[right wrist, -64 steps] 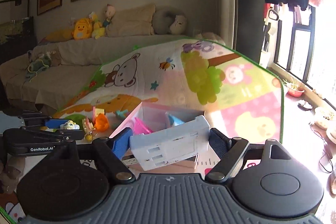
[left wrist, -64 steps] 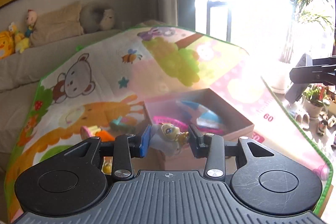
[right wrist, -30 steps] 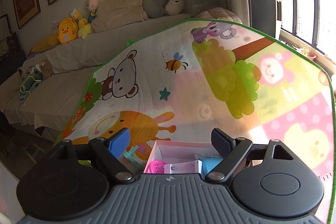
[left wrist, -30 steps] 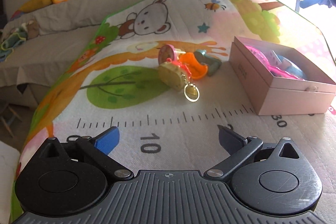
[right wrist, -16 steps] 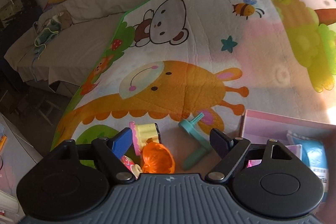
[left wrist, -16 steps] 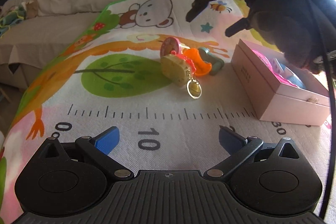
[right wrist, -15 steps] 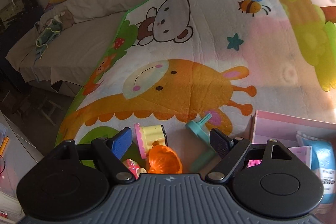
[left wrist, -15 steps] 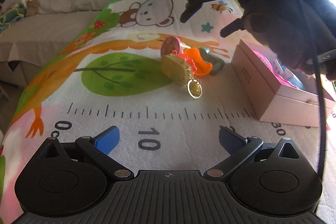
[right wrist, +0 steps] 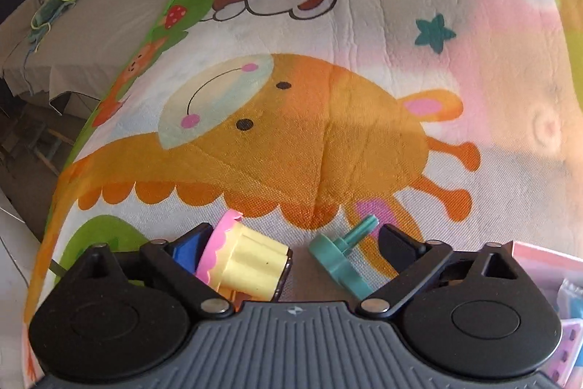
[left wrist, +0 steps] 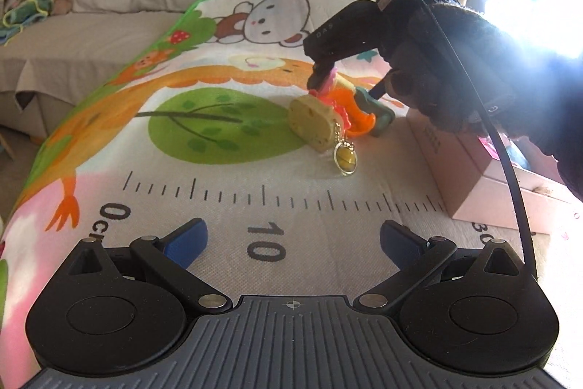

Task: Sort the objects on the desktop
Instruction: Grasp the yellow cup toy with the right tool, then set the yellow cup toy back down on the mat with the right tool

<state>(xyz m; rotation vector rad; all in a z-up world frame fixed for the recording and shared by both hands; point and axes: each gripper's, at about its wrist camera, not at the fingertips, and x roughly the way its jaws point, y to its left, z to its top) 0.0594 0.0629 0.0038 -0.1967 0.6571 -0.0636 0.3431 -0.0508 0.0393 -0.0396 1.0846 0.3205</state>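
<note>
My right claw is low over the play mat, near the bottom of the right wrist view. Its jaws have just been closing a little, but they are released and grasp nothing. The pink-and-yellow cupcake toy lies between them, just beside my left fingertip; I cannot tell if it touches. The teal peg toy lies beside the other finger.

My left claw is released and empty, low in its view, over the printed ruler on the mat.

In the left wrist view, the small heap in the middle is not sorted: a yellow cheese keychain with its round pendant, an orange toy, the teal peg and the cupcake. The pink box at the right edge already holds several things; I see pink and blue pieces, not more.

I judge the task partly done: some objects are in the box, and these four wait. The cupcake seems next for me.
</note>
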